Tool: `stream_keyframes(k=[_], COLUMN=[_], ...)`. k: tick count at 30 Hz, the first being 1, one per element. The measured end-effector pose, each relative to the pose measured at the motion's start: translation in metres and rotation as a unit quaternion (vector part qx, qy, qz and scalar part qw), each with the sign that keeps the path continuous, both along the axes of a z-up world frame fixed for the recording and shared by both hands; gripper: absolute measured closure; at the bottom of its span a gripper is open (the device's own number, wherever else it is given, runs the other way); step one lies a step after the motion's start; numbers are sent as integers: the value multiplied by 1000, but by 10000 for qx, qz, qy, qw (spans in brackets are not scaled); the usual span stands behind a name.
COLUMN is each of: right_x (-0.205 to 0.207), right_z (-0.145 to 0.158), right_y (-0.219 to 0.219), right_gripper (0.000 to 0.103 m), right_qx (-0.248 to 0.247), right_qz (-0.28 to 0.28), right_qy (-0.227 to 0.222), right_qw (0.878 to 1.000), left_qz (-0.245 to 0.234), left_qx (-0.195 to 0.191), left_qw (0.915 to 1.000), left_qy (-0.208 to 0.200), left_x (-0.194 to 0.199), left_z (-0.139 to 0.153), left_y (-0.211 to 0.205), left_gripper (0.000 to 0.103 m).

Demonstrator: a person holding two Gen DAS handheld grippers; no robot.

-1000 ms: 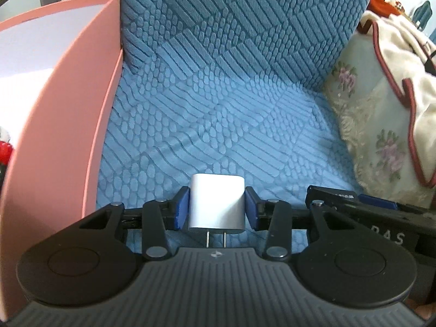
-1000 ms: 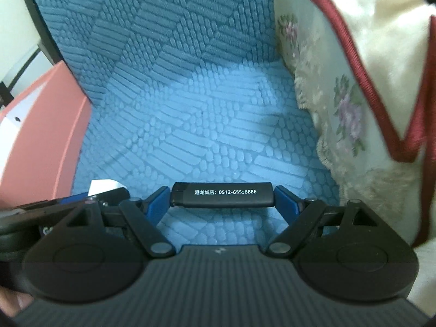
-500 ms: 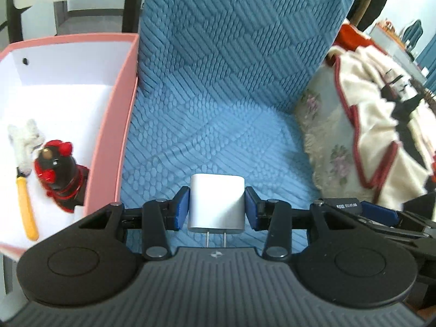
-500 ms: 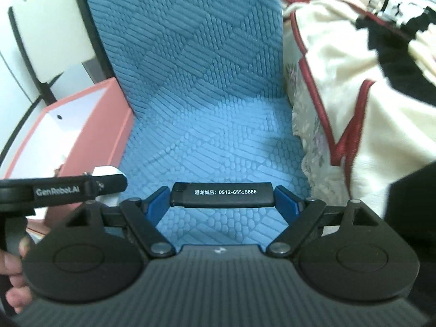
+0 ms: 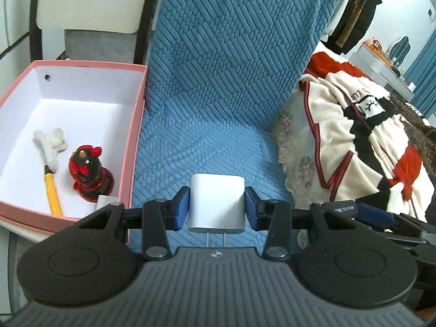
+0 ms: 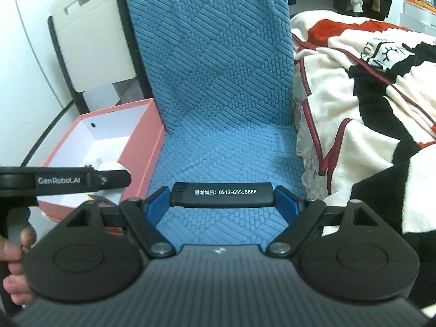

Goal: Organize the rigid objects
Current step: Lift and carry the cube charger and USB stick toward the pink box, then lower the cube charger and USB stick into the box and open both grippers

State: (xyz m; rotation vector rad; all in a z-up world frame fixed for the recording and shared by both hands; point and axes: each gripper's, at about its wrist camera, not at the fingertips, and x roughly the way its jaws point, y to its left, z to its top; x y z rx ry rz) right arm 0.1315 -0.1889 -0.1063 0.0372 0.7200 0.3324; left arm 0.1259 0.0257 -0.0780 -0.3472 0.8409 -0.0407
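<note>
Both grippers up over the blue seat, each carrying something

The left gripper [image 5: 217, 209] tilts down, blue pads clamped on a white charger [image 5: 216, 203], prongs facing back at the camera; the right gripper [image 6: 222, 200] pinches a black lighter [image 6: 222, 194] endwise, white print on its side. Versus a second ago both sit higher, so the pink box [image 5: 133, 136] at 9 o'clock now shows its inside: a red-black figurine [image 5: 90, 174] and what looks like a yellow-handled brush [image 5: 50, 163].
</note>
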Motion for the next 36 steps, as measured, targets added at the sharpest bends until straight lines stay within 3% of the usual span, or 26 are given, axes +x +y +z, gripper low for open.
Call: stream_keyframes(k=[11,25,36], right_x=[-29,-60,-57], right_z=[21,41,39], right_y=[35,136,194], right_gripper=[18,18,18], right_qx=[-48,73,-19], right_qz=[411,1542,1933], right_qy=[-181,-336,-240], right_qw=[9990,9874,9808], left_qz=[342,1154,1659], left_qx=[-54,132,84], left_qw=[9993,9928,9860], left_qy=[-159,-301,-171], left_x=[-47,-110,-138], left_z=[21,51,45], left_y=[43,130,197], left_gripper=[55,55,55])
